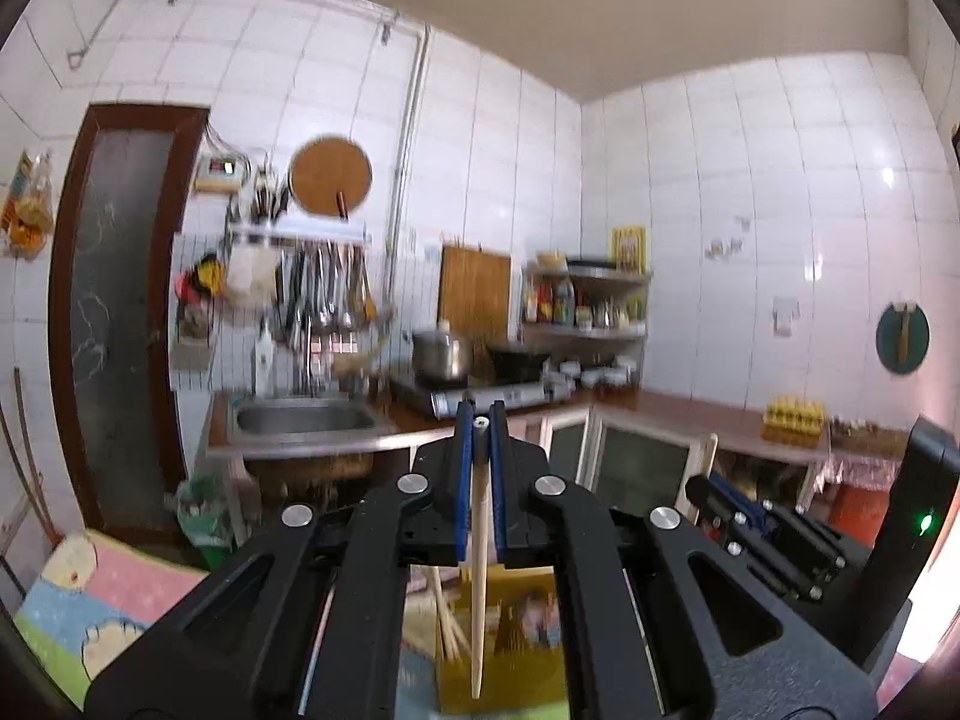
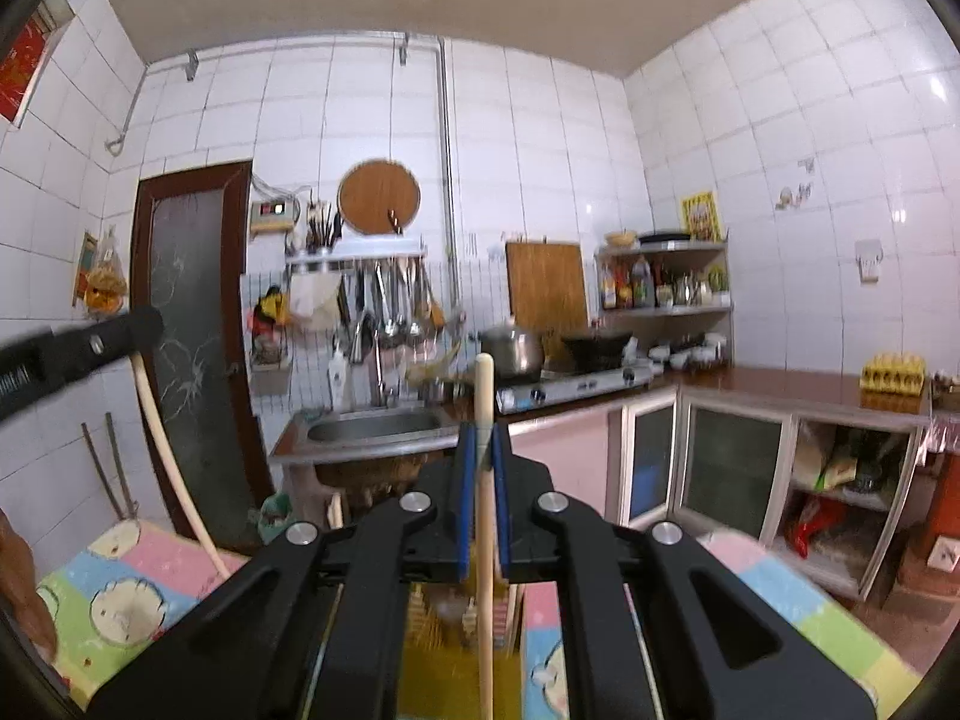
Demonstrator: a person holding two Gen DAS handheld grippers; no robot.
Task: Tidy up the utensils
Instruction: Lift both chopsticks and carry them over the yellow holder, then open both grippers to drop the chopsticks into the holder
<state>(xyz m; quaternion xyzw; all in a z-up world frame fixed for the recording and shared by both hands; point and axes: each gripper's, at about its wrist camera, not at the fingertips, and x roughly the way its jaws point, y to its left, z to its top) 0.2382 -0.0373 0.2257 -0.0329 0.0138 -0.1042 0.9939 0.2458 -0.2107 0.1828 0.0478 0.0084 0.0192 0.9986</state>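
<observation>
Both tools are carrying one pale wooden chopstick each, level with the kitchen behind, so the step in hand looks like the carry between pick-up and sorting; the left tool (image 1: 480,414) is pinching its pale wooden chopstick (image 1: 478,570) near the blunt top, tip hanging down; the right tool (image 2: 483,438) is clamping the second pale wooden chopstick (image 2: 485,516), which is poking up above the blue pads; next, each stick probably needs lowering, aligned, into the blurred yellow tray (image 2: 432,624) below.

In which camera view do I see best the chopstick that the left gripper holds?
The right wrist view. There the chopstick shows from the side, hanging in a long curve below the left gripper. The left wrist view shows the same chopstick almost end-on between the fingers, so foreshortened.
</observation>
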